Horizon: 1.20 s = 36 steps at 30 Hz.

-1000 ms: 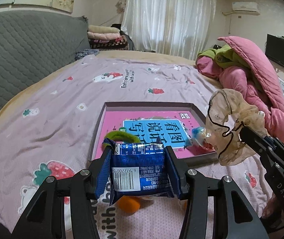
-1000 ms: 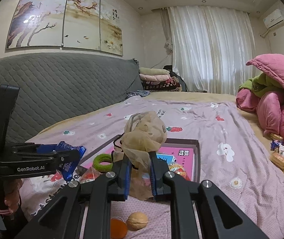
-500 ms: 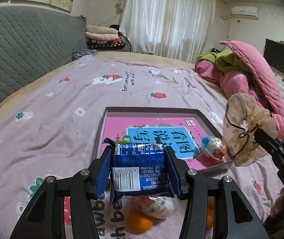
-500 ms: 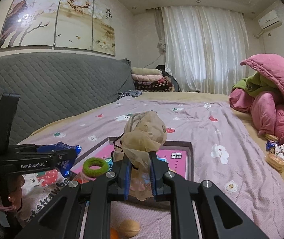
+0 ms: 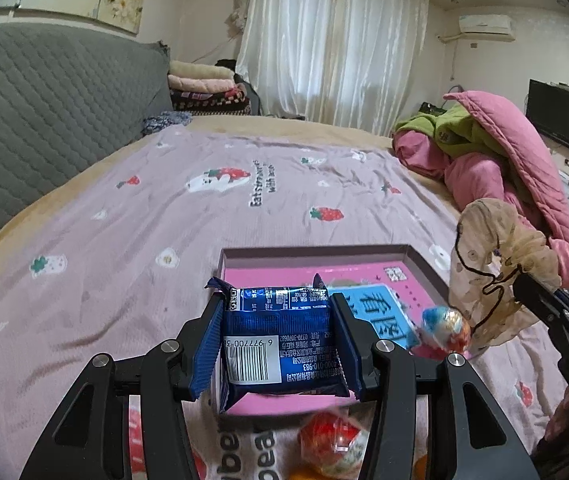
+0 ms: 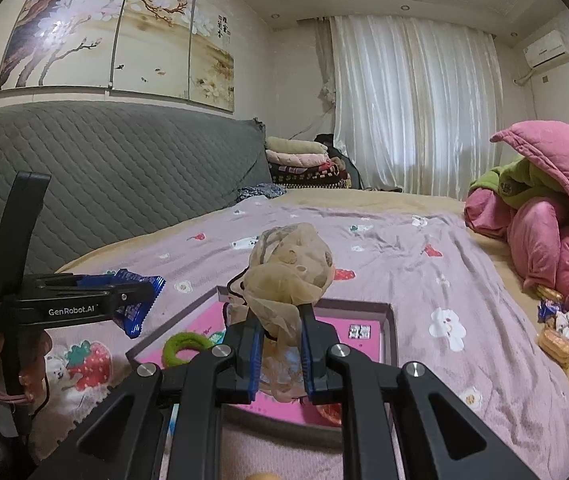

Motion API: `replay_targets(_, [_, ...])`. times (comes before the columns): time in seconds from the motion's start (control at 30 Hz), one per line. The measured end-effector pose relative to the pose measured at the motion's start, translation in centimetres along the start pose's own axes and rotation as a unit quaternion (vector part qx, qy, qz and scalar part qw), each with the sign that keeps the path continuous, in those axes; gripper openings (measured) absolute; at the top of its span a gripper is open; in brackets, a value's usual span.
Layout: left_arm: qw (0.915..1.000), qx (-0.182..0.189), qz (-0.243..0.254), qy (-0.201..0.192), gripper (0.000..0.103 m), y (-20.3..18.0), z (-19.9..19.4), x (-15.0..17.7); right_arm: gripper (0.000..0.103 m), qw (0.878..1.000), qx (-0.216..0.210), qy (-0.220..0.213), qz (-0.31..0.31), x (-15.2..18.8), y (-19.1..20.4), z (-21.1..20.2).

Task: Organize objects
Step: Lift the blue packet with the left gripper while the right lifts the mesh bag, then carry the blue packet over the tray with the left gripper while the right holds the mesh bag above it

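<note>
Left tongs [image 5: 278, 344] clamp a glossy blue foil packet [image 5: 280, 344]; right tongs [image 6: 280, 350] pinch a crumpled sheer pouch [image 6: 288, 276].

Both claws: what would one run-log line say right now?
left claw: shut on blue snack packet | right claw: shut on beige scrunchie | both above pink tray
</note>
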<state>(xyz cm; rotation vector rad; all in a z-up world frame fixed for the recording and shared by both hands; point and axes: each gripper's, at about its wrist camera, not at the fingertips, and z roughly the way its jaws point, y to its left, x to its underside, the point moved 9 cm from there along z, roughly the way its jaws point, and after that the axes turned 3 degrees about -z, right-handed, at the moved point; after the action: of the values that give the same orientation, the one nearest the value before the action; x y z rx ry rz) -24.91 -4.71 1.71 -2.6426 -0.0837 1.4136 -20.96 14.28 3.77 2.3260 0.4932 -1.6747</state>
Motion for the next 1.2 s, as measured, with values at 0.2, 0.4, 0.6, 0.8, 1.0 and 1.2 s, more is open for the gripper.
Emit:
replay_targets(0.2, [1.0000, 0.004, 0.003, -0.001, 0.053, -0.1, 1.1, -1.1, 0.017, 1.000, -0.001, -0.007, -0.003, -1.1, 0.1, 1.1])
replay_targets(0.4, [1.0000, 0.007, 0.002, 0.004, 0.053, -0.2, 2.5, -1.7, 0.017, 1.000, -0.004, -0.008, -0.003, -1.7, 0.0, 2.0])
replay_targets(0.6, [0.9999, 0.015, 0.008, 0.003, 0.053, -0.7, 3.7, -2.4, 0.017, 1.000, -0.006, -0.011, -0.007, -2.4, 0.0, 2.7])
replay_targets(0.8, [0.9998, 0.017, 0.009, -0.002, 0.053, -0.6, 5.0, -3.4, 0.017, 1.000, -0.010, -0.021, -0.013, -3.0, 0.1, 3.5])
replay_targets(1.0, [0.9997, 0.022, 0.000, 0.007, 0.053, 0.0, 6.9, -2.9, 0.017, 1.000, -0.013, -0.007, -0.008, -1.5, -0.4, 4.5])
replay_targets(1.2, [0.9993, 0.021, -0.003, 0.031, 0.053, 0.3, 9.0, -1.7, 0.017, 1.000, -0.015, 0.009, 0.012, -0.5, -1.3, 5.2])
